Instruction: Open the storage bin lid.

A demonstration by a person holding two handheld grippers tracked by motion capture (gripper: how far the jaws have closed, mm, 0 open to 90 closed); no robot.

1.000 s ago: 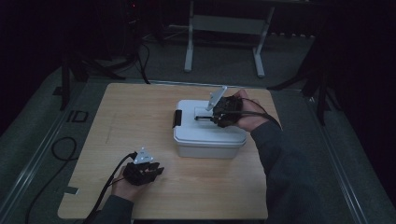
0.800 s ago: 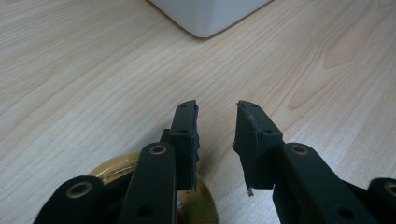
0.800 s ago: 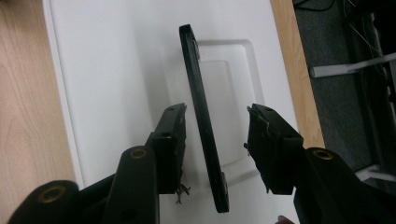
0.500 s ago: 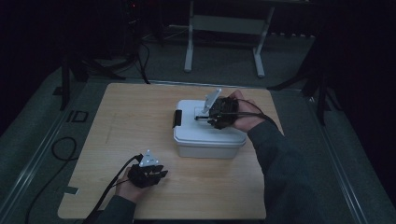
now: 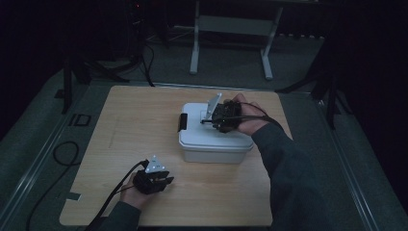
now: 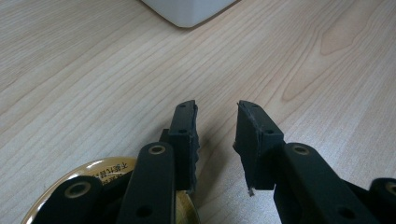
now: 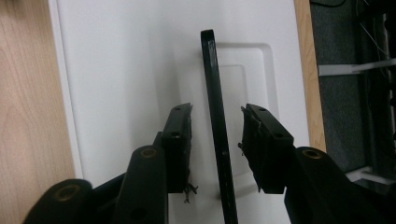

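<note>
A white lidded box [image 5: 211, 144] stands mid-table, with a slim black handle [image 7: 215, 116] raised on its lid [image 7: 116, 70]. My right gripper [image 5: 211, 121] hovers over the lid. In the right gripper view its jaws [image 7: 215, 112] straddle the handle and have just been closing. A gap shows on each side, so the pads do not press on it. My left gripper [image 5: 166, 182] rests low over the wooden table [image 5: 144, 125] near the front left. Its jaws [image 6: 215, 109] stand open with only bare wood between them.
A black latch [image 5: 183, 121] sits on the box's left end. A round gold-rimmed thing with printed text [image 6: 100, 170] lies under the left gripper's body. Cables trail from both grippers. Dark floor and a metal stand [image 5: 231, 29] lie beyond the table's far edge.
The right gripper has edged slightly left over the lid's handle. The left hand has shifted a touch toward the front.
</note>
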